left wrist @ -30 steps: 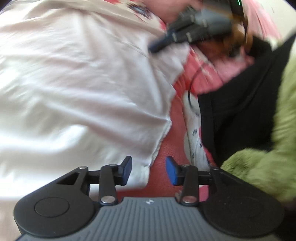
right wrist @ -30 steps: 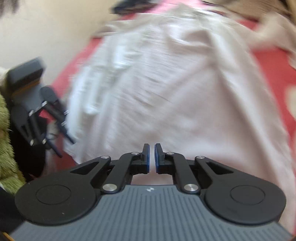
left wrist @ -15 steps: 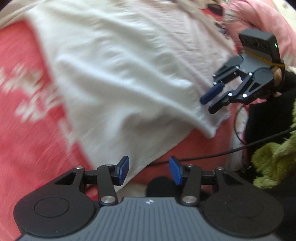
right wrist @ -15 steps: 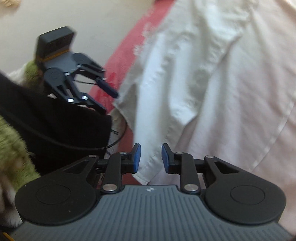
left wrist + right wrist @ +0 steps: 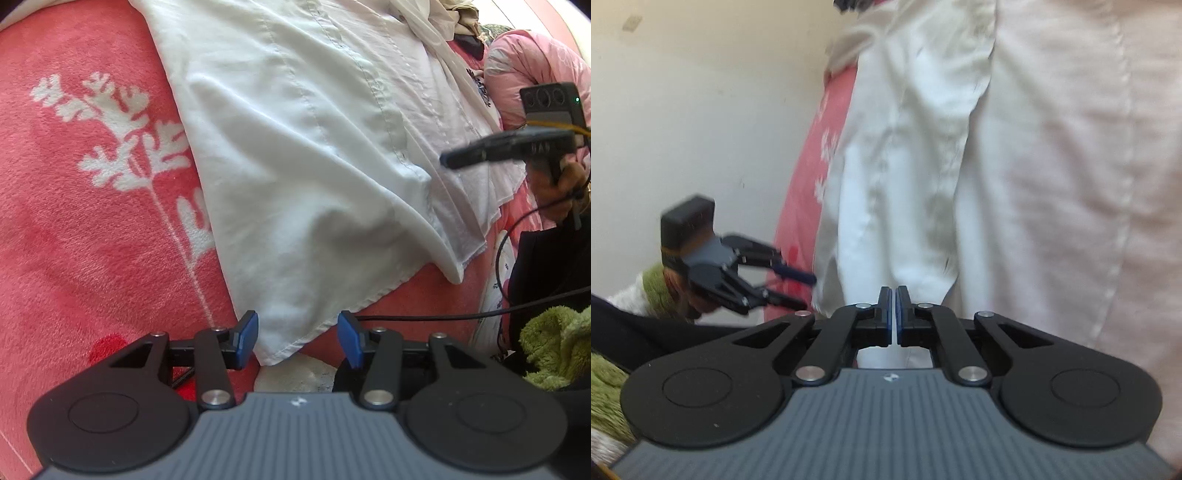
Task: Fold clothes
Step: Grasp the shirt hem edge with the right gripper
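Folding barely begun: right gripper (image 5: 895, 314) has just closed, pinching the white garment (image 5: 314, 155)'s edge, while left gripper (image 5: 297, 338) stands open around 1 corner; every fold remains.

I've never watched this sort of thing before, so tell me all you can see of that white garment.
The white garment looks like thin, creased woven cloth with stitched seams running along it. It lies spread over a pink blanket with white leaf prints. One hemmed corner sits between the open left claw, untouched by its pads. The right claw is shut, with white cloth showing in the slit between its pads.
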Action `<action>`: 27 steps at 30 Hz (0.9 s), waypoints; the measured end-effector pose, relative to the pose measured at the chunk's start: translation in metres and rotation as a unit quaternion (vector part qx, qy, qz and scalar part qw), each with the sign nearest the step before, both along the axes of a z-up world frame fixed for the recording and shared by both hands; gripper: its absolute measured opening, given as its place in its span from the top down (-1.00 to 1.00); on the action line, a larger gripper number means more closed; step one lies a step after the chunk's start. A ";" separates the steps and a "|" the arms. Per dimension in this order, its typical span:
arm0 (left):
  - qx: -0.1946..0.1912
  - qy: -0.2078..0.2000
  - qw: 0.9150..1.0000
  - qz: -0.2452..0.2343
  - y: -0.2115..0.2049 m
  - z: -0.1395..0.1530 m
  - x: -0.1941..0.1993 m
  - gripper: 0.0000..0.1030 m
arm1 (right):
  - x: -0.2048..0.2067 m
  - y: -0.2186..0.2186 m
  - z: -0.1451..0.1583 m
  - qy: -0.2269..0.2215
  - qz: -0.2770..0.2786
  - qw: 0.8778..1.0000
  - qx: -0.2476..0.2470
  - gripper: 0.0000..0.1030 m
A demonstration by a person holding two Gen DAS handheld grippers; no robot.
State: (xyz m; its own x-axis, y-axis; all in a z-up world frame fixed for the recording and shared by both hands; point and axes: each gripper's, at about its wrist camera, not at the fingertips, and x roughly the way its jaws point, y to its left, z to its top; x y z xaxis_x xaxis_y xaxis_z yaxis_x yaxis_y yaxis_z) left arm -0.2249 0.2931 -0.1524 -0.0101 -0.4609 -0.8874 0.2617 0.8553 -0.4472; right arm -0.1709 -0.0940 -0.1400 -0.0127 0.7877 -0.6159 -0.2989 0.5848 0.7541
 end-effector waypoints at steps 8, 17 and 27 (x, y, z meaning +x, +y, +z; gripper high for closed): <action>0.002 0.008 1.000 0.008 0.003 -0.002 0.002 0.05 | 0.009 -0.016 -0.007 0.037 -0.026 0.999 -0.015 0.91; 0.015 0.000 1.000 0.006 0.003 -0.004 0.003 0.05 | -0.009 0.004 -0.020 0.065 -0.005 0.997 -0.047 0.46; 0.009 0.000 1.000 0.001 0.003 -0.005 0.006 0.05 | -0.012 0.001 -0.008 0.050 -0.019 0.999 0.001 1.00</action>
State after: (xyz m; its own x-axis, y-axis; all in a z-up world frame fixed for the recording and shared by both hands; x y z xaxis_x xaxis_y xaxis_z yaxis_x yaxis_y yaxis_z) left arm -0.2186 0.2964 -0.1576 -0.0099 -0.4457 -0.8951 0.2606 0.8631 -0.4326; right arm -0.1829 -0.0931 -0.1483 -0.0441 0.7899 -0.6117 -0.2000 0.5929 0.7800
